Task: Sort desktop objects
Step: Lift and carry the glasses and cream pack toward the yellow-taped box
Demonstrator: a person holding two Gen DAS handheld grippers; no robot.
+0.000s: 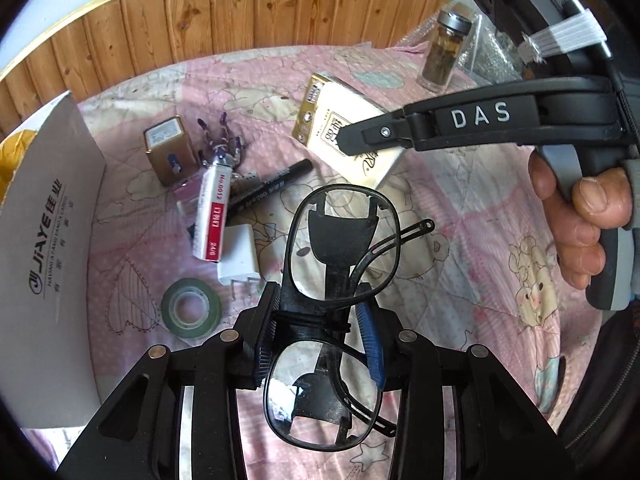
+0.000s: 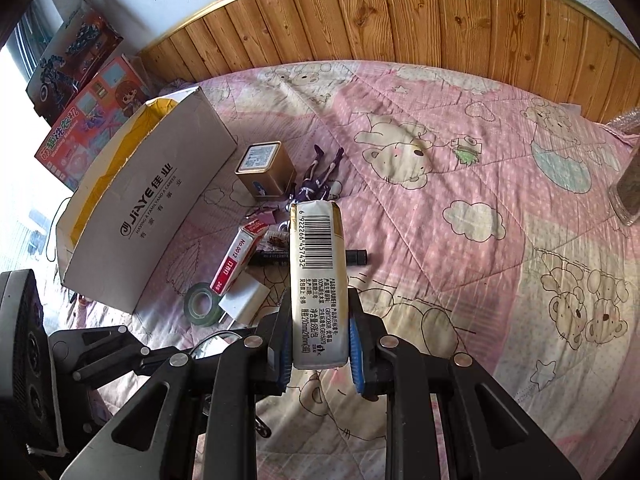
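My left gripper (image 1: 320, 332) is shut on black-framed glasses (image 1: 340, 264), held by the bridge above the pink quilt. My right gripper (image 2: 320, 344) is shut on a white tissue pack (image 2: 318, 280) with a barcode, held on edge above the quilt; the pack also shows in the left wrist view (image 1: 348, 136) with the right gripper's finger across it. On the quilt lie a gold tin (image 2: 264, 172), a purple figurine (image 2: 320, 176), a red-and-white staple box (image 2: 236, 260), a black marker (image 1: 272, 188), a white charger plug (image 1: 238, 260) and a green tape roll (image 1: 192, 308).
An open white cardboard box (image 2: 152, 200) stands at the left of the quilt. A glass jar (image 1: 444, 52) stands at the far right. Toy boxes (image 2: 80, 100) lean against the wall behind. A wooden headboard (image 2: 400, 20) borders the far side.
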